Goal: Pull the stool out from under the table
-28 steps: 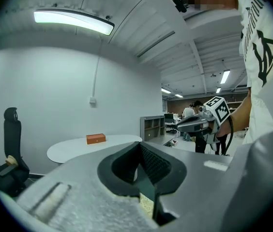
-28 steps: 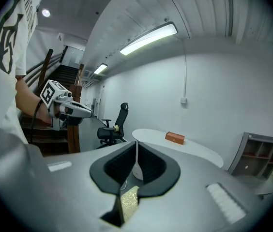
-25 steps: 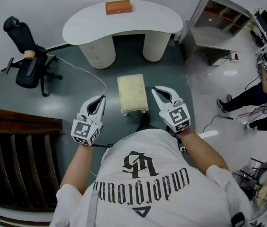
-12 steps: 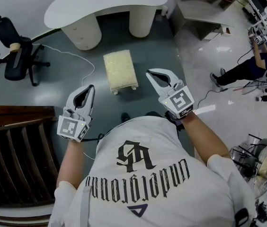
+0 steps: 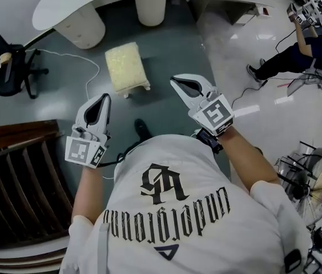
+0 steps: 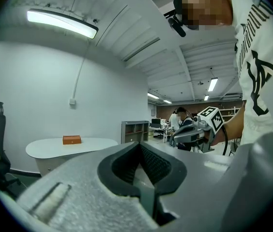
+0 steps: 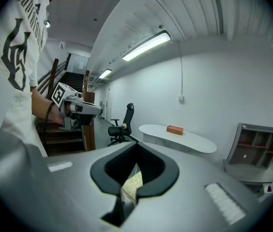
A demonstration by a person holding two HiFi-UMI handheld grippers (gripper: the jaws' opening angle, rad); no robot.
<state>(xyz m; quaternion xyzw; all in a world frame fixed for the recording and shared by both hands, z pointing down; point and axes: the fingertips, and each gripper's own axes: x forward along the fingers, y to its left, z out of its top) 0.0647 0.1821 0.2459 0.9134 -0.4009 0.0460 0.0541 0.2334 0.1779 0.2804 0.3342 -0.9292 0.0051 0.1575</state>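
On the grey-green office floor (image 5: 166, 50), the cream-cushioned stool (image 5: 125, 67) is standing clear of the white curved table (image 5: 64, 7), just in front of the gap between its two round pedestals, with neither hand-held tool touching it. Compared with a second ago, the stool is sitting higher and further left in the head view, while its place in front of the table is reading the same. The table itself is now being cut off by the top edge of that view, and the orange box (image 6: 72, 139) on it is showing only in the two gripper views. The black office chair (image 5: 7, 67) is now sitting at the left edge of the head view, and more of the dark wooden staircase (image 5: 18, 176) is filling the lower left corner. A second ago the stool was lying between the two gripper tips; now both tips are sitting below it in the frame.

The left gripper (image 5: 103, 100) is hovering with its jaws pressed together and nothing between them. The stool is lying ahead of its tip and a little to the right, well apart from it. The right gripper (image 5: 179, 83) is likewise holding its jaws pressed together and empty, its tip pointing up and to the left. The stool is lying ahead of it and to its left, also apart, and a sliver of the cushion is showing through the loop of its jaws in the right gripper view.
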